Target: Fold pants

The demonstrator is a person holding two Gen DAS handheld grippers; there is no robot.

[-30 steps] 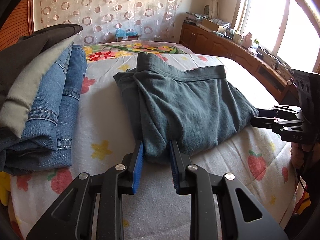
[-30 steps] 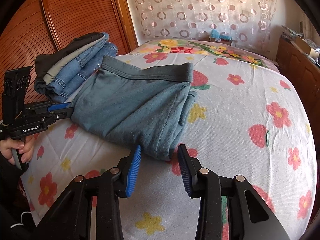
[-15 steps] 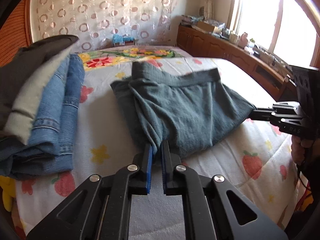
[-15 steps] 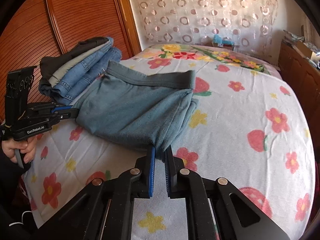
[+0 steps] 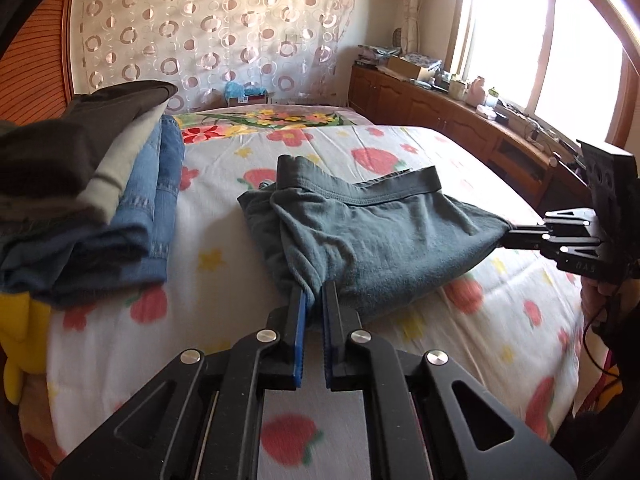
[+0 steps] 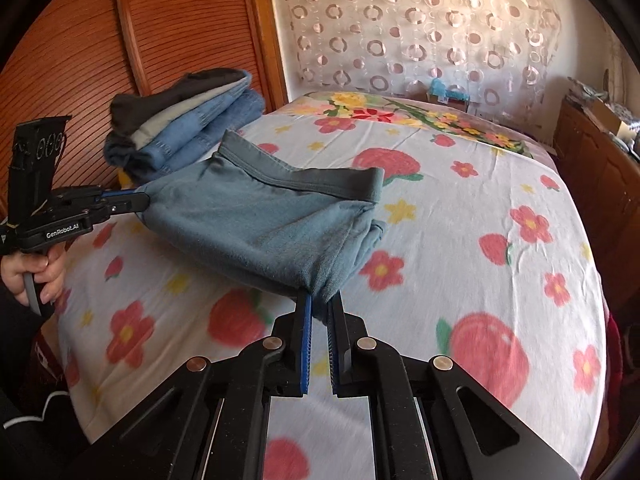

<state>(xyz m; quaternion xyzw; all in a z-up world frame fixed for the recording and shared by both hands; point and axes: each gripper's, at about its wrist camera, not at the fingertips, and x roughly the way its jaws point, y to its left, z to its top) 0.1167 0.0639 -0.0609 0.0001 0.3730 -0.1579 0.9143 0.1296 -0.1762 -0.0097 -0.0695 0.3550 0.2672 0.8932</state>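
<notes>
Now both corners of the folded teal pants (image 5: 384,240) are pinched: left hand-held gripper (image 5: 314,300) and right hand-held gripper (image 6: 320,300) clamp the near edge, raised off the bed (image 6: 460,240); next, probably carry it toward the stack (image 5: 120,200).

The left wrist camera is sitting low over the near edge of the bed (image 5: 120,340), looking along its fingers toward the curtained wall (image 5: 224,28) and the window (image 5: 540,40). The right wrist camera is looking close from the same edge toward the wooden wardrobe (image 6: 140,40). Both are sharing the teal pants (image 5: 380,240), the stacked clothes (image 6: 188,120) and each other's gripper.
</notes>
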